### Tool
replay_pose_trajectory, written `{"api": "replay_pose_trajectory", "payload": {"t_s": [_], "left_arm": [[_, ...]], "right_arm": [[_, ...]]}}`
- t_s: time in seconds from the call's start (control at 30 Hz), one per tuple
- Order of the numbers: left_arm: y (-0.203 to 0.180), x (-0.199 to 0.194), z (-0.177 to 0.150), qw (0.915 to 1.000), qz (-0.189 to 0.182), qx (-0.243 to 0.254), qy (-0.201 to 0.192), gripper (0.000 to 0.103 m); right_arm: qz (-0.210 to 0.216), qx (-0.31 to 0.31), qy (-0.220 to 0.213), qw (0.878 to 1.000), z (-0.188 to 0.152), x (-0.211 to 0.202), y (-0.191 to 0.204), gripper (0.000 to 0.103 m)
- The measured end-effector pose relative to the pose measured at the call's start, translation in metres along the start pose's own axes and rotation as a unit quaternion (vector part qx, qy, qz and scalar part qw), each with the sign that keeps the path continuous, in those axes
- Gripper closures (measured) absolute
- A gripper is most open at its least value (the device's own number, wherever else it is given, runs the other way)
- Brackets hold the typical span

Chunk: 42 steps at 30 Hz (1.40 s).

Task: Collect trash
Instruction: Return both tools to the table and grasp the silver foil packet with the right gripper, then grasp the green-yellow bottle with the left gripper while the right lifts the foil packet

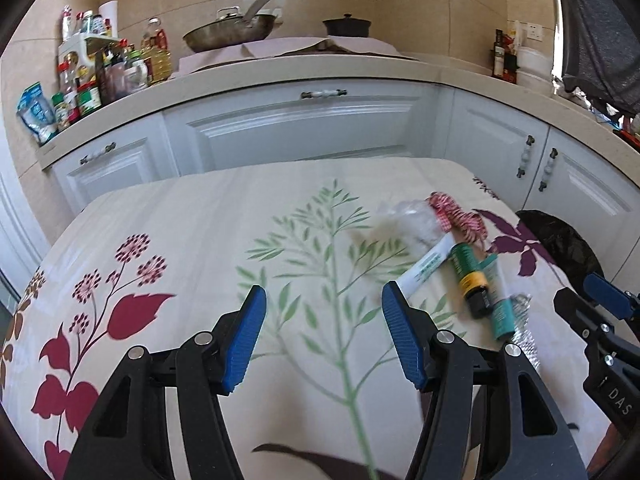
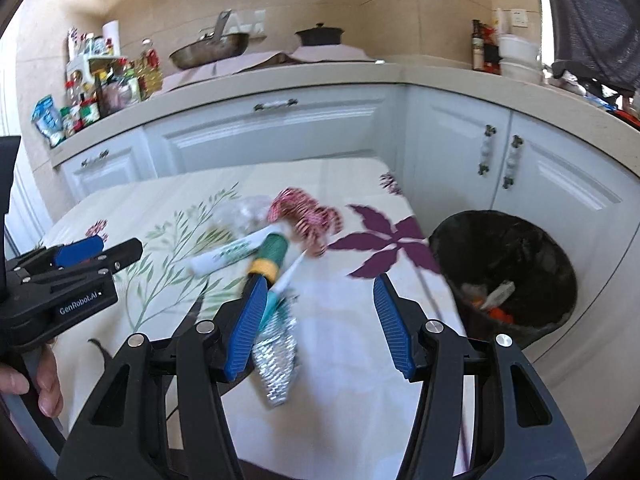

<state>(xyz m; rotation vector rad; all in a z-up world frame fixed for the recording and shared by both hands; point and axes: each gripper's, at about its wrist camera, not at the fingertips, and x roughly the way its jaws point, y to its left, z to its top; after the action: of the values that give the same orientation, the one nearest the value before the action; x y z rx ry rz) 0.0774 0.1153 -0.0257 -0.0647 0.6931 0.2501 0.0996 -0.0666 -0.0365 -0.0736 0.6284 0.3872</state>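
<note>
Right gripper (image 2: 320,324) was held part-open and empty; foil wrapper (image 2: 276,360) lay lower centre by its left finger, long axis running up-frame. Left gripper (image 1: 324,336), likewise empty, was farther.

Trash pile (image 2: 264,256) motion-blurred, bin (image 2: 560,264) contents indistinct

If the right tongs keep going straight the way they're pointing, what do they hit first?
Probably bare flowered tablecloth: the open right tongs aim between the crumpled silver foil wrapper beside the left finger and the black-lined trash bin. Depth is hard to judge.
</note>
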Motion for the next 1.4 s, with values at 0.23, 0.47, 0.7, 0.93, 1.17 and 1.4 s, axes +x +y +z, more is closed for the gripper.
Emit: {"api": "replay_pose_trajectory", "payload": {"t_s": [0.23,0.47,0.7,0.93,1.17,1.4], "left_arm": [[0.014,-0.001,-0.009,0.9999,0.003,-0.009,0.009,0.044],[0.009,0.001,-0.011,0.9999,-0.007,-0.006,0.013,0.044],[0.001,0.004,-0.013,0.9997,-0.016,0.001,0.018,0.044],[-0.015,0.005,-0.012,0.9992,-0.031,0.009,0.022,0.044],[-0.044,0.006,-0.01,0.9979,-0.054,0.027,0.023,0.044],[-0.08,0.016,-0.008,0.9958,-0.069,0.051,0.032,0.044]], "right_arm": [[0.006,-0.003,0.041,0.999,-0.005,0.01,0.007,0.049],[0.008,-0.011,0.097,0.995,-0.012,0.029,0.009,0.049],[0.014,-0.012,0.122,0.992,-0.014,0.041,0.005,0.064],[0.012,-0.006,0.108,0.994,-0.011,0.035,-0.006,0.074],[-0.002,0.013,0.084,0.996,-0.005,0.022,-0.03,0.074],[-0.01,0.038,0.067,0.997,-0.004,0.012,-0.061,0.074]]}}
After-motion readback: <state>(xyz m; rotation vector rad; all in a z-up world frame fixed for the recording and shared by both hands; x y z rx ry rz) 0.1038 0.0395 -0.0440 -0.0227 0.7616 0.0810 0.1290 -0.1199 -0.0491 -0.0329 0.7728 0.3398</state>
